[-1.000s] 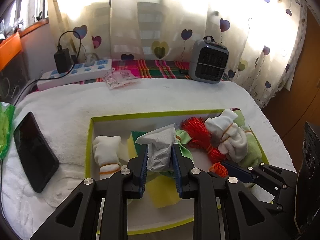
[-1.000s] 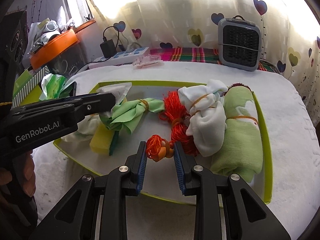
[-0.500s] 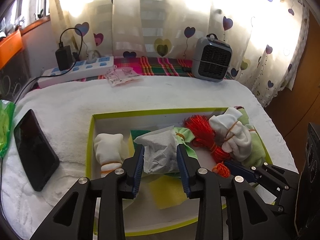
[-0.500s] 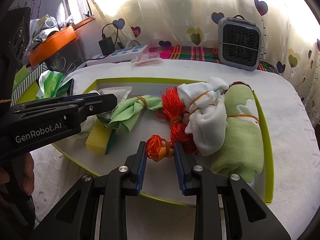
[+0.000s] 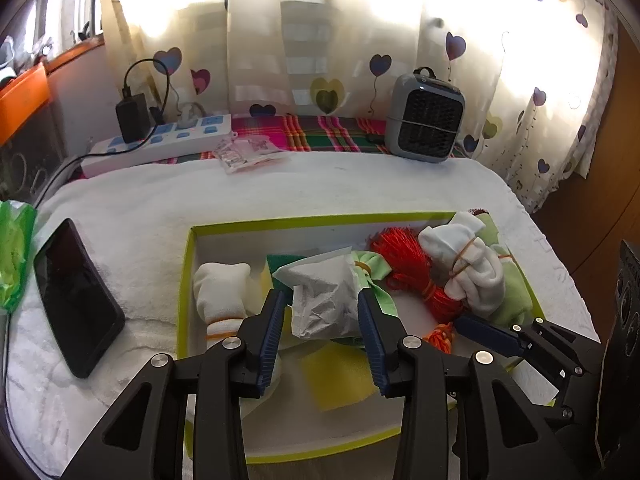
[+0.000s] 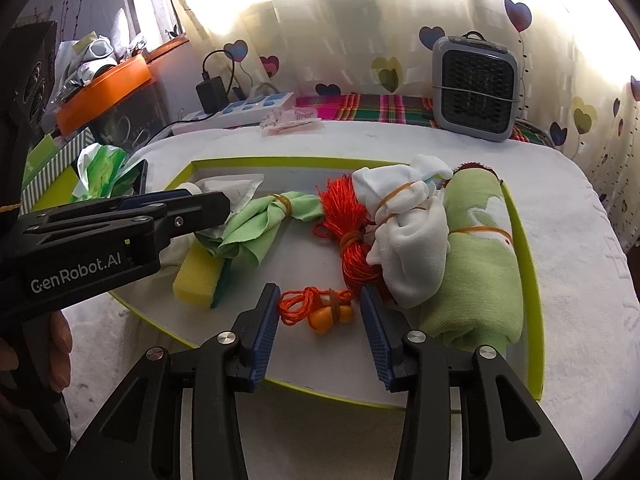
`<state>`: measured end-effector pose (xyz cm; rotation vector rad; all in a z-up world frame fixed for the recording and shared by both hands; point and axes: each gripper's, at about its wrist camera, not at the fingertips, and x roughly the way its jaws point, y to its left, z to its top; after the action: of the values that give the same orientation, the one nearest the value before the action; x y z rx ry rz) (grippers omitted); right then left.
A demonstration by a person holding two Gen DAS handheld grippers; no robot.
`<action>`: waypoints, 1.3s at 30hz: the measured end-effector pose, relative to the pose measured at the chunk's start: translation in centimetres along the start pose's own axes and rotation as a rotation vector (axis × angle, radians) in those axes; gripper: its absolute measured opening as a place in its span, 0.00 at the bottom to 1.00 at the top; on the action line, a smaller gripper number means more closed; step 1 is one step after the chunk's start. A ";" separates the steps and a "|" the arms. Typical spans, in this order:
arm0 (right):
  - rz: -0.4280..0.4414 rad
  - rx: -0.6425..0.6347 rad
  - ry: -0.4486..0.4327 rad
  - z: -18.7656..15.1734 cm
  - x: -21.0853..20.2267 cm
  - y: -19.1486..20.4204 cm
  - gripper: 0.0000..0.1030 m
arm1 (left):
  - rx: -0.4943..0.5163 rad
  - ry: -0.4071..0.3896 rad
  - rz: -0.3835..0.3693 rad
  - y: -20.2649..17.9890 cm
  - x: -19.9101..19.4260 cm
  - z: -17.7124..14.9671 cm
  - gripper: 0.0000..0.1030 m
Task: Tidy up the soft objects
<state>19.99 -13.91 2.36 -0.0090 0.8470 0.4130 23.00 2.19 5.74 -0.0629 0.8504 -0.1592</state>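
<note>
One tray – two orange yarn bundles, two sponges.

Home bedroom: heart-print curtains, towel-covered bed

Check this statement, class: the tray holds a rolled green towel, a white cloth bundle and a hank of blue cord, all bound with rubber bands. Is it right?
One detail is wrong: the hank of cord is orange-red, not blue, as the right wrist view shows. The tray does hold the rolled green towel and the white cloth bundle, each bound with rubber bands.
</note>
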 end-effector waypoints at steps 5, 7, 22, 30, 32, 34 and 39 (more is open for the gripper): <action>0.004 -0.005 -0.005 -0.1 -0.5 0.2 0.46 | 0.004 -0.005 0.010 0.1 -0.7 -0.3 0.39; 0.001 -0.007 -0.012 -0.2 -0.8 0.4 0.48 | 0.001 -0.008 0.008 0.2 -1.1 -0.5 0.40; -0.014 0.002 -0.045 -1.4 -3.4 1.1 0.53 | -0.006 -0.037 0.049 -0.7 -4.8 -3.4 0.41; -0.035 0.026 -0.052 -2.3 -4.5 0.9 0.53 | -0.025 -0.040 0.068 -0.8 -6.1 -5.2 0.41; -0.044 0.022 -0.059 -2.5 -4.9 1.0 0.53 | -0.028 -0.040 0.072 -0.7 -6.3 -5.7 0.41; -0.041 0.024 -0.053 -2.7 -5.2 1.0 0.53 | -0.035 -0.037 0.079 -0.6 -6.6 -6.3 0.41; -0.057 0.012 -0.063 -3.5 -5.9 1.1 0.53 | -0.052 -0.026 0.096 -0.3 -6.9 -7.9 0.41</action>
<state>13.57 -15.54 4.51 -0.0089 0.7851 0.3533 12.58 3.12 5.68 -0.0720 0.8298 -0.0458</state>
